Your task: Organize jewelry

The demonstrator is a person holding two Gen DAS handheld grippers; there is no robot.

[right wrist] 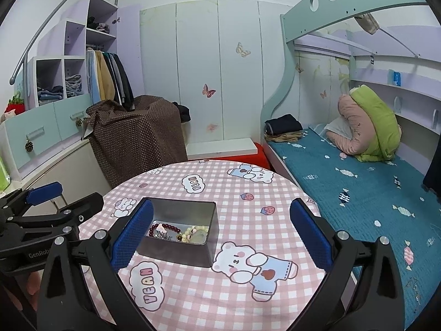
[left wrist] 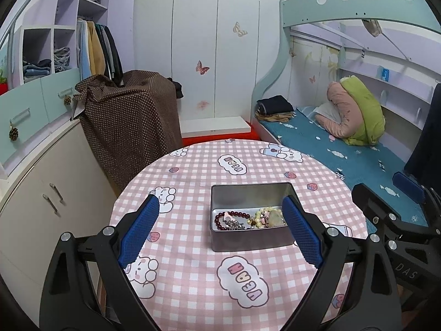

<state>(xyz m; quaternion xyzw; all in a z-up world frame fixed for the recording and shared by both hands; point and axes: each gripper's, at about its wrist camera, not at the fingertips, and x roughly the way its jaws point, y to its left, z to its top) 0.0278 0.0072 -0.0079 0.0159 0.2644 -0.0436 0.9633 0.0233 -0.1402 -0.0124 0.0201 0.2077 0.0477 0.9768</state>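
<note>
While both grippers hang above the round table (left wrist: 193, 289), neither one holds anything. The left gripper (left wrist: 220, 231) fills the lower part of the left wrist view, its blue-padded fingers (left wrist: 139, 231) spread wide apart; the right gripper (right wrist: 220, 237) sits likewise in the lower part of its own view, fingers (right wrist: 310, 237) also wide apart. Each gripper shows at the edge of the other's frame: the right one at the right edge of the left wrist view, the left one at the left edge of the right wrist view.

The metal tin (left wrist: 249, 193) stands open on the pink checked tablecloth (left wrist: 193, 182), at centre frame in the left wrist view and left of centre in the right wrist view. Inside it, on the tin floor, lie a dark red bead bracelet (left wrist: 220, 218), a pale green and cream bead bracelet (left wrist: 271, 216) and small silver pieces (left wrist: 234, 224), bunched together and touching. The silver pieces are too small to identify further.

A bed with a blue cover (right wrist: 358, 182) occupies the right of both frames. A brown dotted cloth (left wrist: 129, 115) drapes furniture at left of centre.
</note>
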